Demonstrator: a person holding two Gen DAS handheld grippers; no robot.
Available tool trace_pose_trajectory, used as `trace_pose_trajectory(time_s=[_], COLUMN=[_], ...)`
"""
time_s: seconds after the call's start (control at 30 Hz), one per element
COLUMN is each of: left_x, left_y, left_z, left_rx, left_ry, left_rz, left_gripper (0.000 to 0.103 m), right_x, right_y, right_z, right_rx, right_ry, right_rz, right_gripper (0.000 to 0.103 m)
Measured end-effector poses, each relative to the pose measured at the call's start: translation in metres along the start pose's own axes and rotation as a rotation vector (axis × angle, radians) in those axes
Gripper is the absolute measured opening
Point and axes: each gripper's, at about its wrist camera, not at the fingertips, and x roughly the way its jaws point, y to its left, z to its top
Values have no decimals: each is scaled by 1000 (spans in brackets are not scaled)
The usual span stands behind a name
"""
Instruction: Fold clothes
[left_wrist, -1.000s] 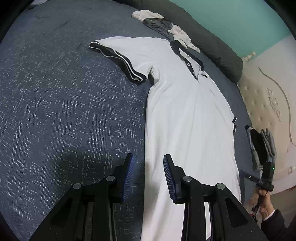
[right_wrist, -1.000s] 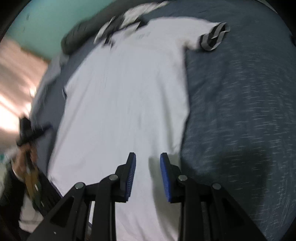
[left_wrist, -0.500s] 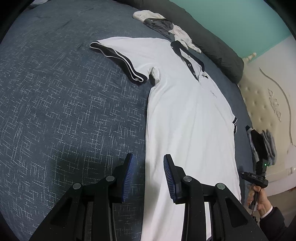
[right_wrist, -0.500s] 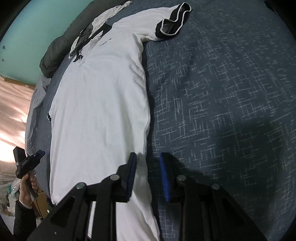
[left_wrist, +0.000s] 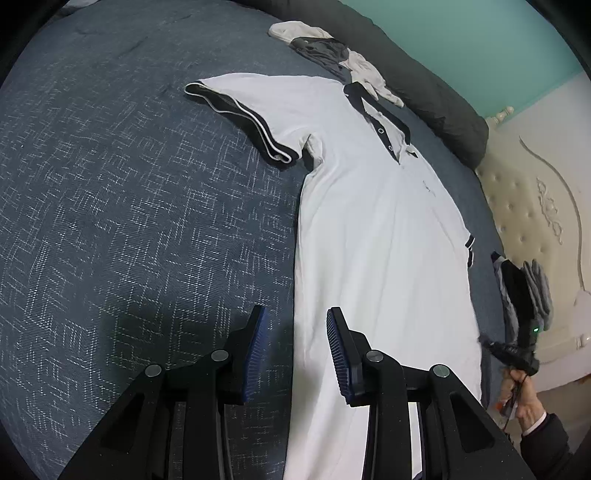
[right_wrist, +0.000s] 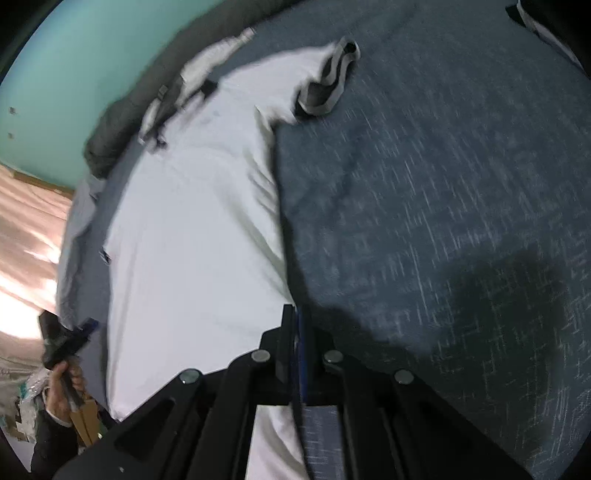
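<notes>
Between the blue-padded fingers of the left gripper (left_wrist: 295, 349) runs the long side edge of the white polo shirt (left_wrist: 376, 236): the jaws stand partly apart, one pad over the bedspread (left_wrist: 122, 206) and the other over the white cloth, and neither pad visibly presses the fabric. That gripper points steeply downward toward the bed, its black arms filling the 6 o'clock part of the left wrist view.

The right gripper (right_wrist: 295, 321) also tilts steeply down, and its jaws are pressed together at the shirt's opposite side edge (right_wrist: 284, 280). The white cloth runs up to the closed tips and creases radiate from that spot toward 12 o'clock, so the hem looks pinched, though the blurred frame leaves the contact itself unclear.

Seen from the left wrist, the shirt lies flat on the dark blue patterned bedspread, stretching from 6 o'clock up to its dark collar (left_wrist: 376, 110) near 1 o'clock. One short sleeve with dark trim (left_wrist: 240, 110) spreads out toward 11 o'clock. A small heap of other clothes (left_wrist: 332, 55) sits just past the collar, against a dark grey bolster (left_wrist: 436, 96).

At 4 o'clock in the left view, a person's hand (left_wrist: 524, 398) in a dark sleeve holds the right gripper's handle beside the bed's cream headboard (left_wrist: 546, 206).
</notes>
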Motion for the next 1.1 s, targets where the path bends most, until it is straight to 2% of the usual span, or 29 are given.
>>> trace_pose_trajectory(time_s=[0.03, 0.13, 0.3, 0.37, 0.47, 0.63, 0.7, 0.77, 0.87, 1.0, 1.1], left_x=[-1, -1, -3, -4, -4, -6, -8, -10, -12, -12, -13], left_y=[-1, -3, 0, 2, 4, 6, 4, 2, -1, -3, -4], left_z=[0, -1, -1, -1, -5, -9, -9, -10, -9, -9, -10], left_rx=[0, 11, 11, 9, 11, 2, 6, 13, 21, 24, 27], left_ry=[-2, 3, 5, 6, 12, 14, 12, 11, 9, 11, 15], left_rz=[-3, -3, 0, 3, 5, 4, 2, 1, -1, 0, 2], left_gripper=[36, 36, 36, 36, 36, 37, 37, 37, 37, 37, 37], right_x=[4, 9, -1, -6, -10, -1, 4, 0, -9, -12, -10], right_y=[-3, -9, -12, -12, -6, 2, 2, -2, -8, -16, -12], right_z=[-1, -2, -2, -4, -12, -23, -26, -26, -23, -23, -25], right_rx=[7, 46, 72, 70, 36, -2, 5, 18, 35, 55, 55], right_ry=[7, 19, 15, 21, 54, 92, 89, 64, 20, 14, 18], right_rz=[-6, 66, 106, 113, 120, 122, 118, 122, 108, 82, 122], right_gripper=[1, 1, 5, 13, 16, 15, 6, 2, 2, 2, 2])
